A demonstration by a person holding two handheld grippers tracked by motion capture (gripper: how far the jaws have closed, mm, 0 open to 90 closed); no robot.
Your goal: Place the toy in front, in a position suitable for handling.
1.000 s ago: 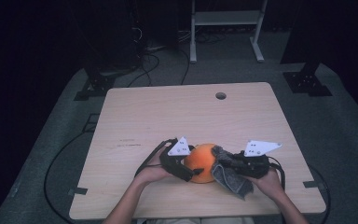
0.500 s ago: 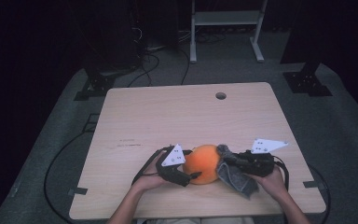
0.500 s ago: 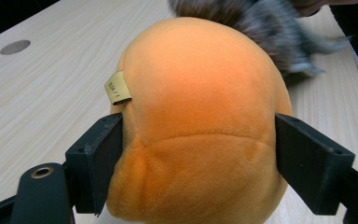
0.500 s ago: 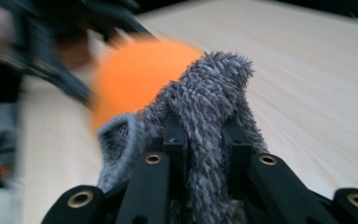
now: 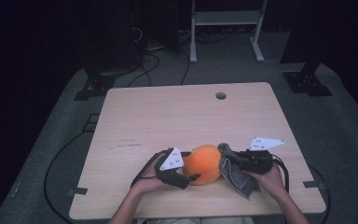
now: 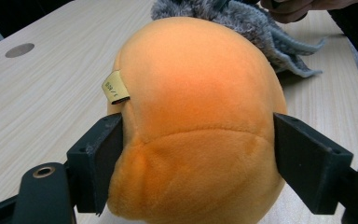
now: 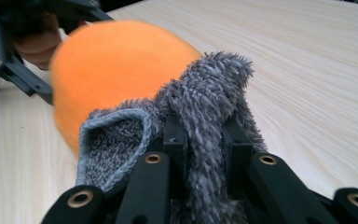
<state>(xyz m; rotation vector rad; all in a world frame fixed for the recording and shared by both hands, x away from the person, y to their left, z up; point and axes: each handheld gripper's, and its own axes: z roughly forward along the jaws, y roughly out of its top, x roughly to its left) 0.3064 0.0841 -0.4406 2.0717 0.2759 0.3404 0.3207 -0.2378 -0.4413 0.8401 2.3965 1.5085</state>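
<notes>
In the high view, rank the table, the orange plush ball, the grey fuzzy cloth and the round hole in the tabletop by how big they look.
1. table
2. orange plush ball
3. grey fuzzy cloth, partly hidden by the right gripper, so unsure
4. round hole

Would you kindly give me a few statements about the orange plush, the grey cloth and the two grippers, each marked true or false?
1. The left gripper has its jaws on either side of the orange plush. True; they have just been closing on it.
2. The right gripper is open and holds nothing. False: it is shut on the fuzzy grey cloth.
3. The grey cloth lies at the far edge of the table, beside the round hole. False: it sits near the front edge, against the plush.
4. A small tag sticks out of the plush. True.
5. The plush is blue. False: it is orange.
</notes>
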